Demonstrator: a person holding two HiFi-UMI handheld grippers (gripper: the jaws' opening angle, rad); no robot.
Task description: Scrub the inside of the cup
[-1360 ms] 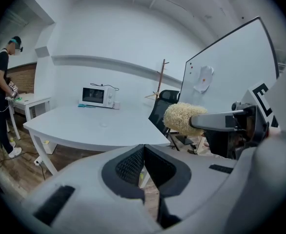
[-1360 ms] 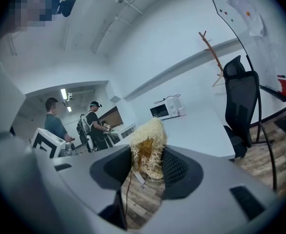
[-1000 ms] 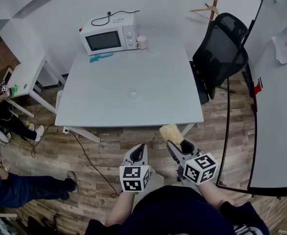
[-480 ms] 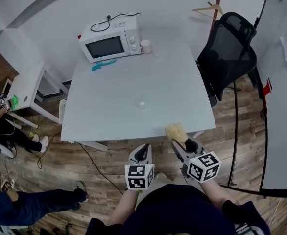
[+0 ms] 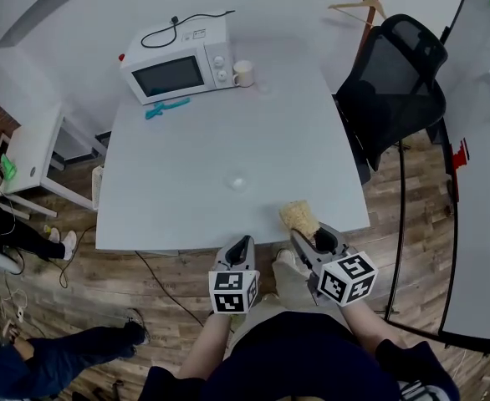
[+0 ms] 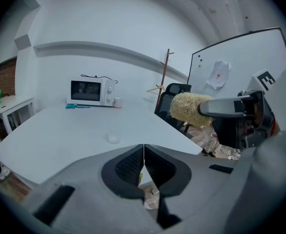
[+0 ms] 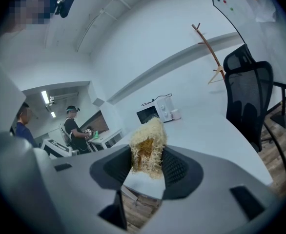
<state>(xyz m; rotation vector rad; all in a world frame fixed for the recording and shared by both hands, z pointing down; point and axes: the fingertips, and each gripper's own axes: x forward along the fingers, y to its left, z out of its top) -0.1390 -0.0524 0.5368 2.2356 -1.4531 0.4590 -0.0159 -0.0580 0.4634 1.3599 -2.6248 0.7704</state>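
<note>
Wood-plank floor (image 5: 170,282); large white table (image 5: 228,132); black mesh office chair (image 5: 395,82) alongside; whiteboard (image 5: 483,182) right; white walls.

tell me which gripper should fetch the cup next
Probably left: the left gripper is shut and empty, free to take the cup beside the microwave; the right gripper grips the scrubber.

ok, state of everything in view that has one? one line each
left claw, shut, nothing in it
right claw, shut on the scrubber
scrubber, held, fibrous end sticking out past the tips
cup, upright beside the microwave, untouched
microwave, door closed
teal tool, lying flat in front of the microwave
</note>
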